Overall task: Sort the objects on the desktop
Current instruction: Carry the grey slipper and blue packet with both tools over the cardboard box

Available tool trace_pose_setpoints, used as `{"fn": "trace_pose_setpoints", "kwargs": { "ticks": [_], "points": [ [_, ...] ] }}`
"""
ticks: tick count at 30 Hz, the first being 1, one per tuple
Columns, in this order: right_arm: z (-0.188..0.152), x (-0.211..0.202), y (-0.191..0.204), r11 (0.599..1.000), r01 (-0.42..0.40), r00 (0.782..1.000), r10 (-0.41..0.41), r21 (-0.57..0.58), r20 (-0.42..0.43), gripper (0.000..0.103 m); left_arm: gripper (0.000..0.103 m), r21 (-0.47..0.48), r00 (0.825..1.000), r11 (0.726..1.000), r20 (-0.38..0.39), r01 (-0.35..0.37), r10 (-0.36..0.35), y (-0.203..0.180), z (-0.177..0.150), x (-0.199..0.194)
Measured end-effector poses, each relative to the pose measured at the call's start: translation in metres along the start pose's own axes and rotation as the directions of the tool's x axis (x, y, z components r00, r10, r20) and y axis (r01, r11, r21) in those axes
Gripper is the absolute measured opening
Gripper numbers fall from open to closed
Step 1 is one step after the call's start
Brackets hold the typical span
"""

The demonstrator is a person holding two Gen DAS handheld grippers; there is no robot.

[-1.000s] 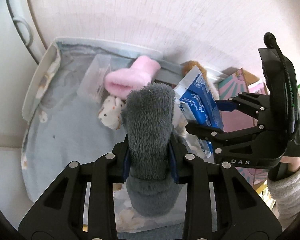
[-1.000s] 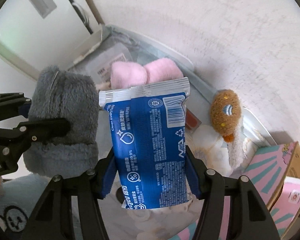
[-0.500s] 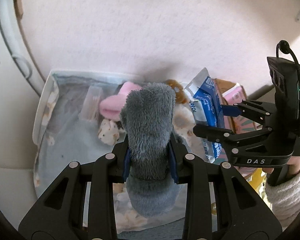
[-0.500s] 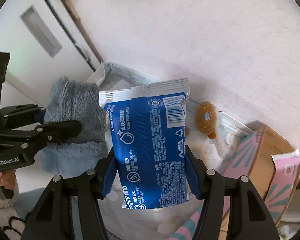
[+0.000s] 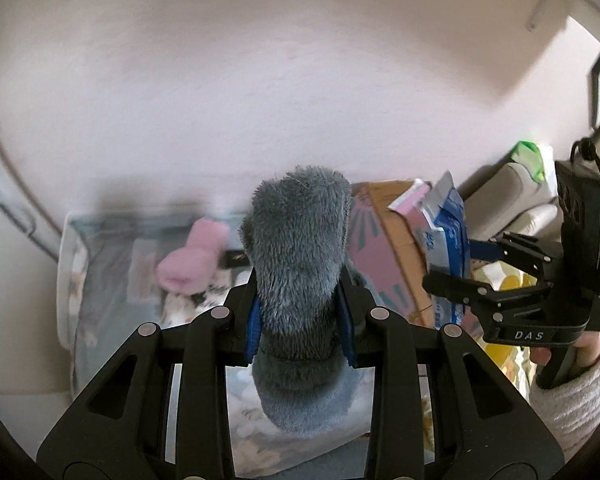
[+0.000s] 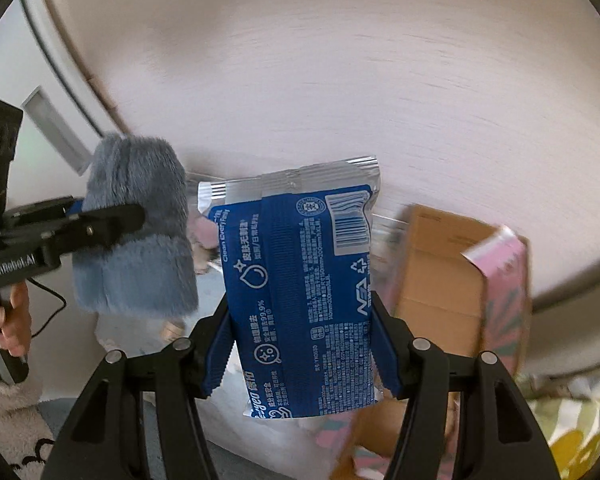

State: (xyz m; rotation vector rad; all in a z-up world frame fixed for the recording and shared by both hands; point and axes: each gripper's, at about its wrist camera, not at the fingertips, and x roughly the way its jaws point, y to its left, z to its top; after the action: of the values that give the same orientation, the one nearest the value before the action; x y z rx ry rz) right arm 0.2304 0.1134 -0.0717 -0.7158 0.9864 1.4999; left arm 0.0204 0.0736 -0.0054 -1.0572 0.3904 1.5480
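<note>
Listing from nine o'clock in the left wrist view: a shallow pale tray (image 5: 66,280) holding a pink plush piece (image 5: 192,260); at six o'clock the left claw (image 5: 300,320), narrow, clamped on a grey plush sock (image 5: 300,248) standing upright; at two o'clock a pink-and-brown cardboard box (image 5: 384,240); at three o'clock the right claw (image 6: 302,344), part-way spread, pinching a blue wipes packet (image 6: 300,292) by its sides, held aloft beside the sock.
</note>
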Motion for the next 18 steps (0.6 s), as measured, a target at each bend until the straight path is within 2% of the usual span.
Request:
{"fn": "trace_pose_setpoints", "kwargs": {
  "ticks": [5, 9, 14, 18],
  "points": [
    [-0.025, -0.013, -0.032, 0.994, 0.076, 0.997, -0.074, 0.081, -0.035, 0.057, 0.028, 0.061, 0.999, 0.997, -0.018, 0.044, -0.043, -0.037, 0.013, 0.019],
    [-0.046, -0.013, -0.063, 0.985, 0.109, 0.992, -0.100, 0.135, -0.072, 0.057, 0.028, 0.105, 0.996, 0.991, -0.046, 0.078, -0.073, -0.064, 0.017, 0.043],
    [-0.067, -0.001, -0.086, 0.975, 0.161, 0.983, -0.145, 0.152, -0.112, 0.057, 0.028, 0.131, 0.988, 0.981, -0.086, 0.141, -0.131, -0.108, 0.030, 0.079],
    [-0.080, 0.014, -0.106, 0.969, 0.167, 0.979, -0.140, 0.184, -0.151, 0.057, 0.028, 0.161, 0.982, 0.972, -0.113, 0.171, -0.154, -0.143, 0.039, 0.109]
  ]
}}
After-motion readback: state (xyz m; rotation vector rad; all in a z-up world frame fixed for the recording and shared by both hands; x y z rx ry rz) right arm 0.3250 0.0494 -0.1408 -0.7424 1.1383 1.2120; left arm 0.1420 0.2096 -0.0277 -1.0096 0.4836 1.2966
